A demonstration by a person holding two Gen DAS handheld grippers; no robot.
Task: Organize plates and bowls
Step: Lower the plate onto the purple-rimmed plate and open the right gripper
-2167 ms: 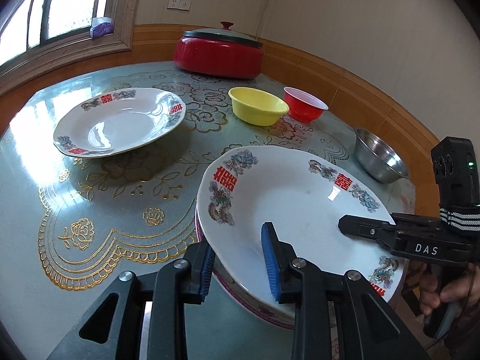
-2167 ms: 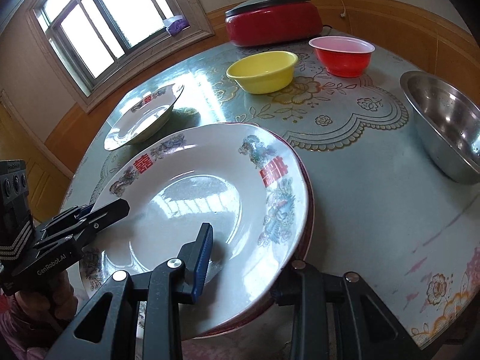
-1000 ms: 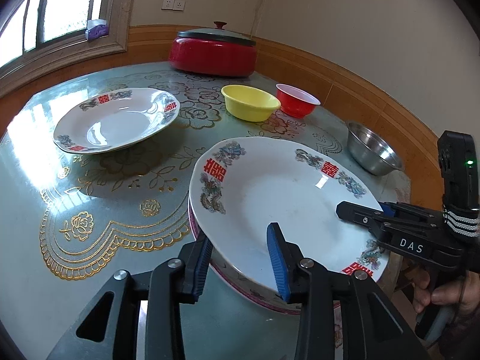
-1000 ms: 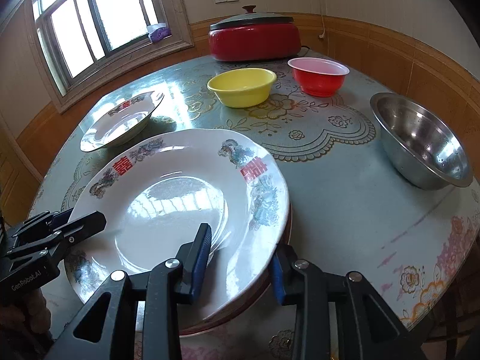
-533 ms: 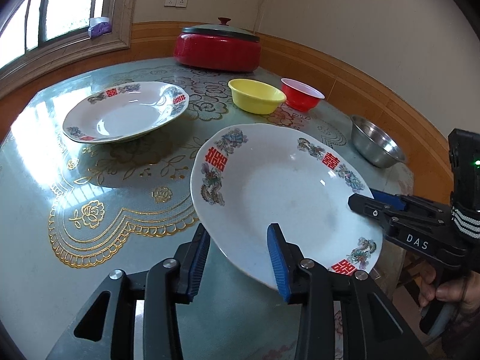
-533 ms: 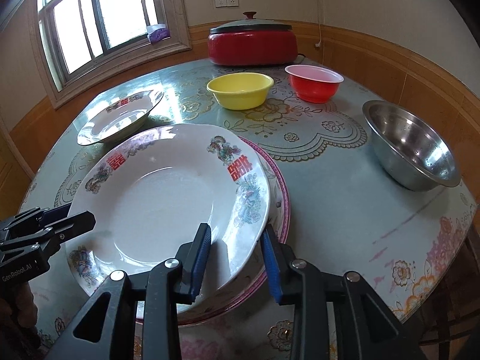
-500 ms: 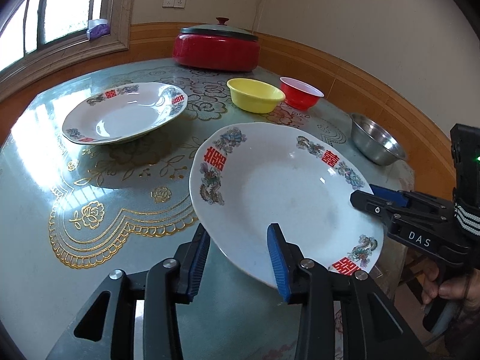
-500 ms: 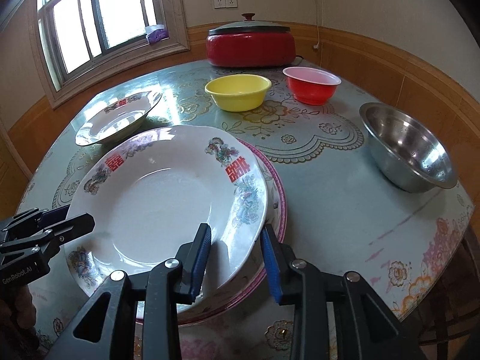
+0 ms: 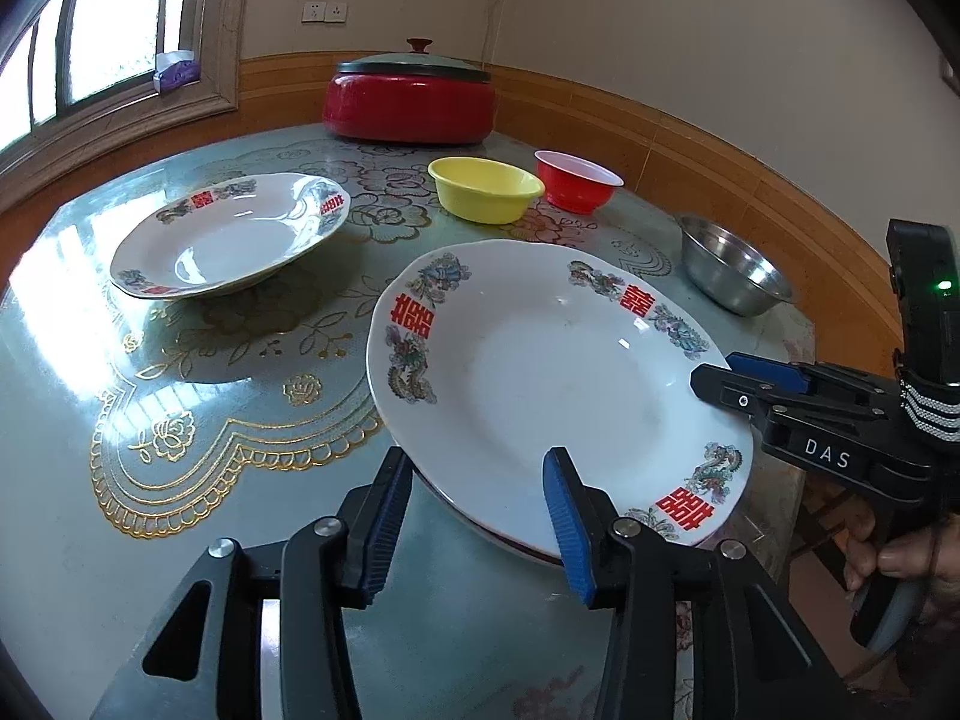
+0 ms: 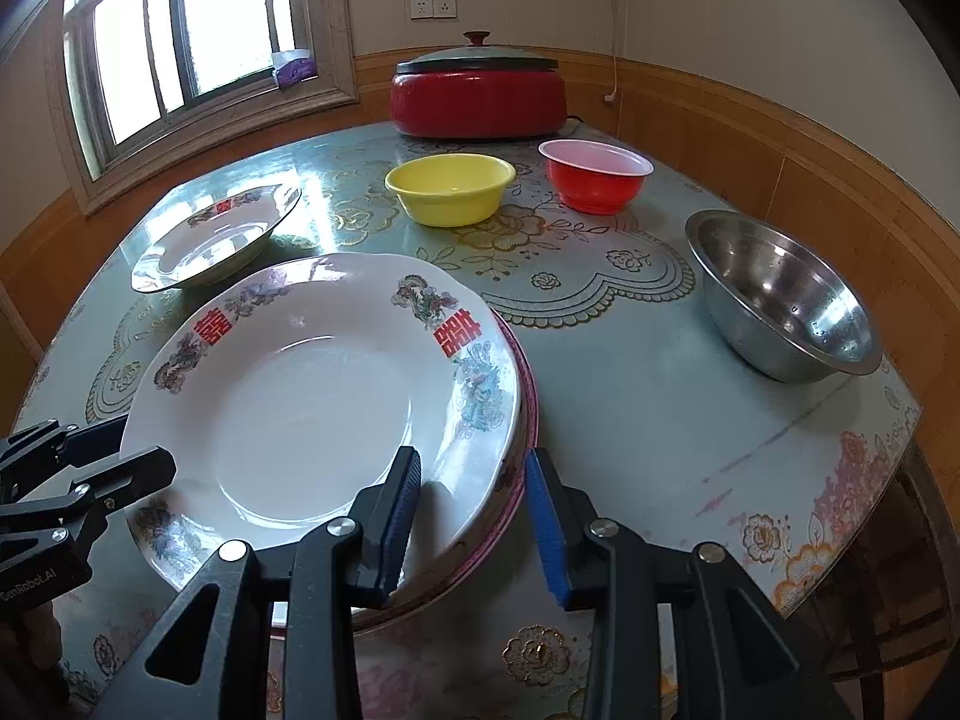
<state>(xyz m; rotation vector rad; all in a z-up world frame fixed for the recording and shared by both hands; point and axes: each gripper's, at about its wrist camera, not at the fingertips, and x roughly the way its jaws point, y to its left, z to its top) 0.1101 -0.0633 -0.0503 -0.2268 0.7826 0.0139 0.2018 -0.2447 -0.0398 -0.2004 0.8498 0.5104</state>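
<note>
"DAS" marks the right tool point(image 9: 729, 381); red 囍 marks the plate point(image 9: 540, 384).

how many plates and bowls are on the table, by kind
Plates: 3 (white patterned plate near the window; large white patterned plate stacked on a pink-rimmed plate)
Bowls: 3 (yellow plastic bowl; red plastic bowl; stainless steel bowl)
Lidded red pot: 1
Total: 7
</note>
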